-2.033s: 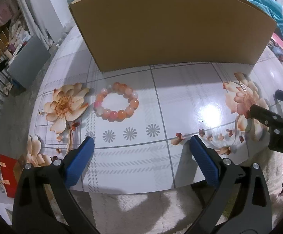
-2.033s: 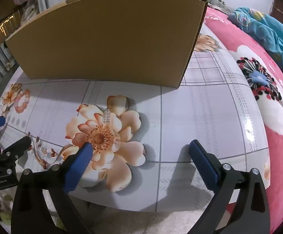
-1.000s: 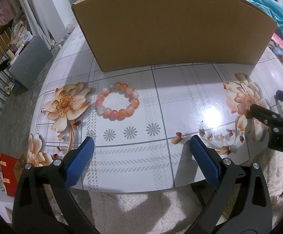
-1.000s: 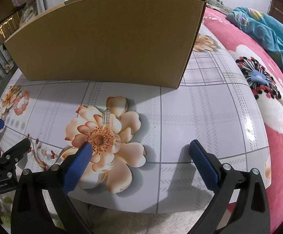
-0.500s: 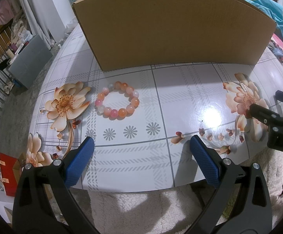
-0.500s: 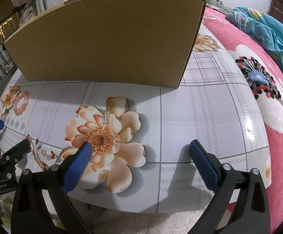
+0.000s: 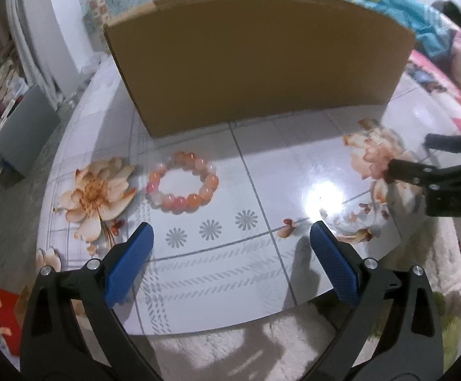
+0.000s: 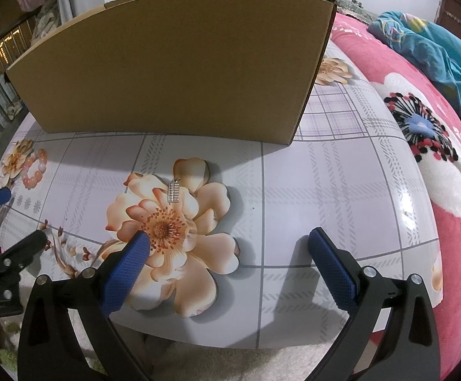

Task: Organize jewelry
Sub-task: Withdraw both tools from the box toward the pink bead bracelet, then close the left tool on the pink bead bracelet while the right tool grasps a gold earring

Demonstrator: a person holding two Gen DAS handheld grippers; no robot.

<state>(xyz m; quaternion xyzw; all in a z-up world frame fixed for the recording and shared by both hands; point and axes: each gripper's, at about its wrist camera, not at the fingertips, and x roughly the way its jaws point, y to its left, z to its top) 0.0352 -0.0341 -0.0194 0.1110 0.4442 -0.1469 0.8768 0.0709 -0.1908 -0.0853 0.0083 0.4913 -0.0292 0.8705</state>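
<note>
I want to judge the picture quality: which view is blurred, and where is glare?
Left wrist view: motion-blurred, with bright glare on the glossy floral table right of the pink-orange bead bracelet. Right wrist view: sharp; small silver pendant is crisp.

Left gripper (image 7: 230,238): jaws spread wide, nothing between the 2 blue pads (image 7: 128,263), black finger arms angled outward from the lower corners
Right gripper (image 8: 227,247): jaws spread wide, empty, blue pads (image 8: 333,271) facing each other across the gap
Relative pose: both level and pointing forward, side by side, each one's black tips visible at the edge of the other's view
</note>
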